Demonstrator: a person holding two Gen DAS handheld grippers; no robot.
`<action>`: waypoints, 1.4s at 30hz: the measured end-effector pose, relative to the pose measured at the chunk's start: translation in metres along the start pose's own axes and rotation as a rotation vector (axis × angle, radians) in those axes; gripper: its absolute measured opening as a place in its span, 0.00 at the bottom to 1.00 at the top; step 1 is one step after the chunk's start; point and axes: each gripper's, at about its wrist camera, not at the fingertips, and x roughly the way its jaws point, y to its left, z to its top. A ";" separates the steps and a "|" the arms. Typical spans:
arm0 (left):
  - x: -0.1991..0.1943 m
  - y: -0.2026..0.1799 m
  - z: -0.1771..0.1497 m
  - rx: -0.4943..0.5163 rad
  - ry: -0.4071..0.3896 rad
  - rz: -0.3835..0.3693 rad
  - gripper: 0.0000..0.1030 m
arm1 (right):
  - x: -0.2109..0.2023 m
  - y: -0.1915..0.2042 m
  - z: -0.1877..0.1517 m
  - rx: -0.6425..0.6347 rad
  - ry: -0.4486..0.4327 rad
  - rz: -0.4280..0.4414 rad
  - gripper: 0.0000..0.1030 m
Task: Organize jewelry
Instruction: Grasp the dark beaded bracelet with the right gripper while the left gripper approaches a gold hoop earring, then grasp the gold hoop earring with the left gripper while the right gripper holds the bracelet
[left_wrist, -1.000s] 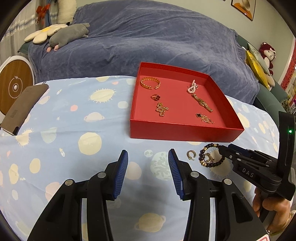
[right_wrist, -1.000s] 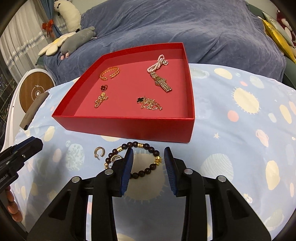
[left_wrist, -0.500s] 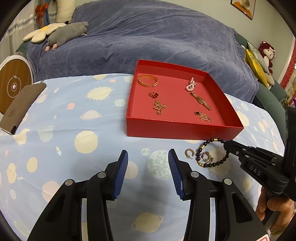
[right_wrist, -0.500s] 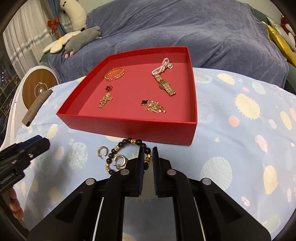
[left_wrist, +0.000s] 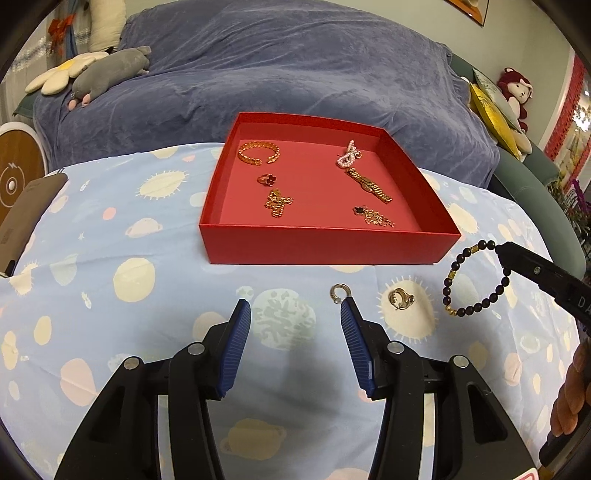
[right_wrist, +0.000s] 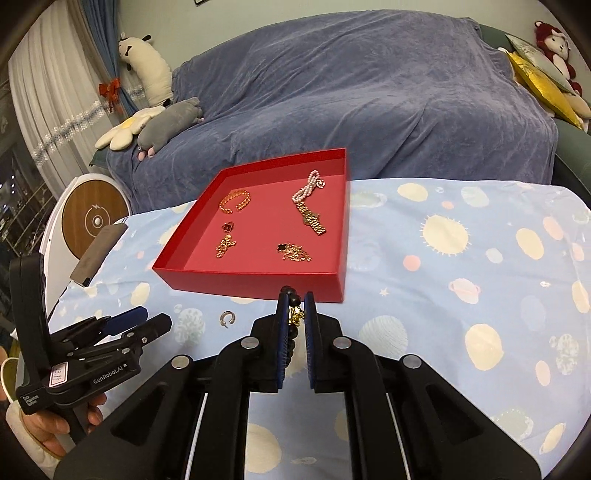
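Black plastic grippers (left_wrist: 291, 314) with ribbed blue pads (left_wrist: 236, 350) (silver screws at joints), bare-skinned hand (right_wrist: 55, 424).

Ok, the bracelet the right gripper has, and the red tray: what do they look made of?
Beaded bracelet: dark, glossy round beads, possibly wood or stone, with a few gold-coloured metallic spacers; it hangs as a loop from the right gripper, so it is strung on something flexible. Red tray: matte, thin straight walls with crisp corners, likely cardboard.

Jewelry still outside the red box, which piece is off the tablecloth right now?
The dark beaded bracelet: it hangs from the shut right gripper. The silver hoop and gold ring lie flat on the cloth.
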 end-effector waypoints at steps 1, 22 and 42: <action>0.001 -0.004 -0.001 0.005 0.003 -0.014 0.47 | -0.001 -0.002 -0.001 0.002 0.002 -0.003 0.07; 0.056 -0.075 -0.001 0.106 0.028 -0.087 0.47 | -0.011 -0.025 -0.016 0.028 0.049 0.019 0.07; 0.058 -0.050 0.001 0.035 0.004 0.042 0.41 | -0.014 -0.027 -0.014 0.057 0.047 0.042 0.07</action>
